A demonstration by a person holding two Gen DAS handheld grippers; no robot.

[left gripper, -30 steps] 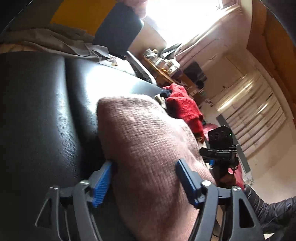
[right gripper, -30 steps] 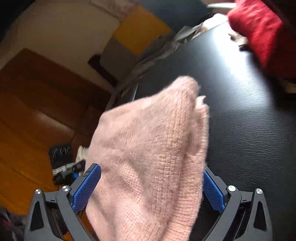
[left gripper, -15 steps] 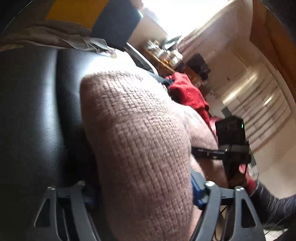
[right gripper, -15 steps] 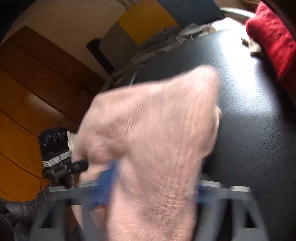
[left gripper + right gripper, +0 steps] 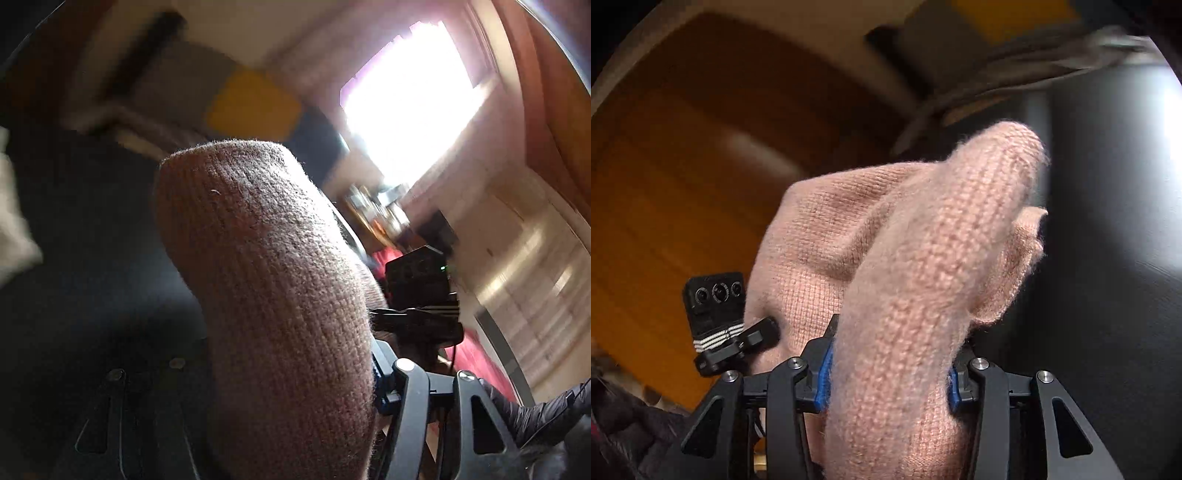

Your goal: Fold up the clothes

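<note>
My right gripper [image 5: 886, 373] pinches the fuzzy pink knitted garment [image 5: 905, 258], jaws closing. My left gripper [image 5: 288, 387], closing too, apparently clamps its other end; the fold runs forward over the black leather surface [image 5: 1108, 258].

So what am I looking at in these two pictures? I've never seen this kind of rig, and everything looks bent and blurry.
No robot here: a person holds hand-held tongs in each hand, each with a wide-angle camera looking along its fingers, hence the bending.

The left-hand view shows the left tongs closing around a fold of a pink knitted sweater; the black device to the right is the right tongs' camera unit.

The right-hand view shows the right tongs, blue pads pressing the same sweater. The dark area is a black padded surface. A red garment lies farther back.
</note>
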